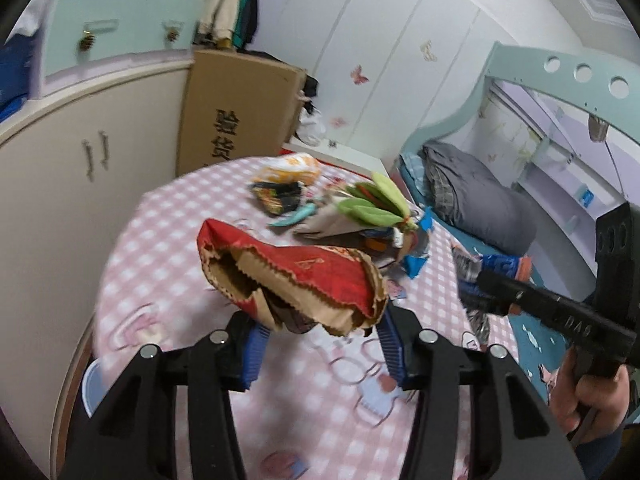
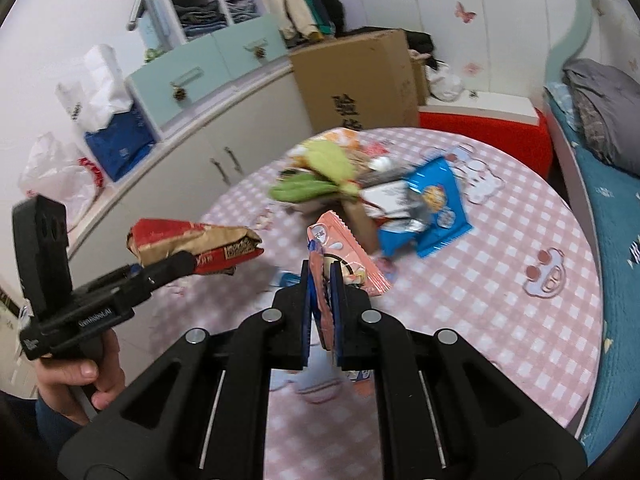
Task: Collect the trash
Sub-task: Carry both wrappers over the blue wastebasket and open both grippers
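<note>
Both tongs are already loaded here, so the step in hand looks like carrying stuff off to wherever the trash goes (no bin clearly showing, so I'm guessing).

The left tongs [image 1: 316, 344] are gripping a crumpled red-and-brown paper bag [image 1: 292, 276] at its lower end, partly closed around it, with the open mouth hanging out ahead of the tips. It's lifted off the pink checked surface [image 1: 168, 248]. The right tongs [image 2: 322, 308] are squeezed tight on a thin pink snack wrapper [image 2: 346, 256], which is sticking up and out past the tips.

Tips as I see it:
- Keeping the bag's mouth tilted upward, since anything loose inside could be sliding out.
- Holding the squeeze steady on the wrapper; it's slick film and pinched by an edge, so a quick swing could be flicking it free.
- Moving both hands apart enough that the bag isn't brushing the other tool.

Beyond both sets of tips, the rest of the pile is waiting: a blue snack packet [image 2: 434, 208], a green leafy bundle [image 2: 316, 176], and a dark wrapper [image 1: 278, 196] further out past the left tongs.
</note>
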`<state>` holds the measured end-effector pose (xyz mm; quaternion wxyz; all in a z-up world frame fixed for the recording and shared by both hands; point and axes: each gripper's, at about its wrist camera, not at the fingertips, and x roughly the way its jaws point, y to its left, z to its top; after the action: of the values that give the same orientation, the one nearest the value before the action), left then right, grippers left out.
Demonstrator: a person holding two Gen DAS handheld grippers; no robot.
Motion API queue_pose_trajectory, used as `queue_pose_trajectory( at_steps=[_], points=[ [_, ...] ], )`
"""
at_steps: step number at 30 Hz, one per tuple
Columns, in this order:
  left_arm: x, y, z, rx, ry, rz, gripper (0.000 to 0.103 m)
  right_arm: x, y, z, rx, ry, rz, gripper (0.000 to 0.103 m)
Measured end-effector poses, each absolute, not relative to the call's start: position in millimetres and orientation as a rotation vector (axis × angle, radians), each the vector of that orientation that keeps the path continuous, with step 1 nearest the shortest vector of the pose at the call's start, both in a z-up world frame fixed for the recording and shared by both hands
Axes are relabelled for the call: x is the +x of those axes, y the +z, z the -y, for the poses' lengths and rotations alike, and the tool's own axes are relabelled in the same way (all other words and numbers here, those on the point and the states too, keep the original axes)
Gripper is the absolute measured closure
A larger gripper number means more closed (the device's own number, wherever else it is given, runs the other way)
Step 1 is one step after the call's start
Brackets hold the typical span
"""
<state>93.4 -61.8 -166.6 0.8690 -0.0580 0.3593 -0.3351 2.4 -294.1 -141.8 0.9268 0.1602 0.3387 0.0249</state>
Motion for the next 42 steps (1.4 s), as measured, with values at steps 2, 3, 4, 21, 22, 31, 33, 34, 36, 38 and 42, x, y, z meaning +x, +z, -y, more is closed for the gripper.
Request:
queue_pose_trajectory(
  at_steps=[2,3,4,21,22,31,33,34,36,38,42],
  points=[
    [91,-163,40,-0.133,-0.669,-0.732,0.055,4,-133,282,0.325,0.088,-0.684,0.094],
    [89,-161,33,-0.141,-0.658,-0.725,0.055,7,-129,275,0.32,0.112,-0.68,0.094],
    [88,-159,19,-0.154,-0.635,-0.714,0.055,10,-126,269,0.319,0.131,-0.678,0.094],
    [133,-278,-200,-0.206,-0.174,-0.867,0.055,181,-177,3,0.255,0.613,-0.935,0.094],
    [136,-292,-206,-0.198,-0.165,-0.888,0.055,191,-187,-10,0.253,0.618,-0.964,0.094],
    [180,-423,-244,-0.233,-0.18,-1.11,0.054,278,-353,-113,0.26,0.493,-1.337,0.094],
    [188,-444,-247,-0.231,-0.184,-1.143,0.054,290,-389,-113,0.292,0.439,-1.402,0.094],
    [194,-456,-247,-0.233,-0.194,-1.164,0.054,296,-412,-112,0.323,0.403,-1.445,0.094],
    [207,-476,-246,-0.228,-0.212,-1.197,0.053,304,-443,-107,0.361,0.345,-1.498,0.094],
    [218,-485,-237,-0.217,-0.234,-1.217,0.053,307,-468,-100,0.406,0.303,-1.533,0.094],
    [234,-506,-230,-0.186,-0.263,-1.251,0.042,311,-497,-90,0.449,0.251,-1.556,0.091]
  ],
)
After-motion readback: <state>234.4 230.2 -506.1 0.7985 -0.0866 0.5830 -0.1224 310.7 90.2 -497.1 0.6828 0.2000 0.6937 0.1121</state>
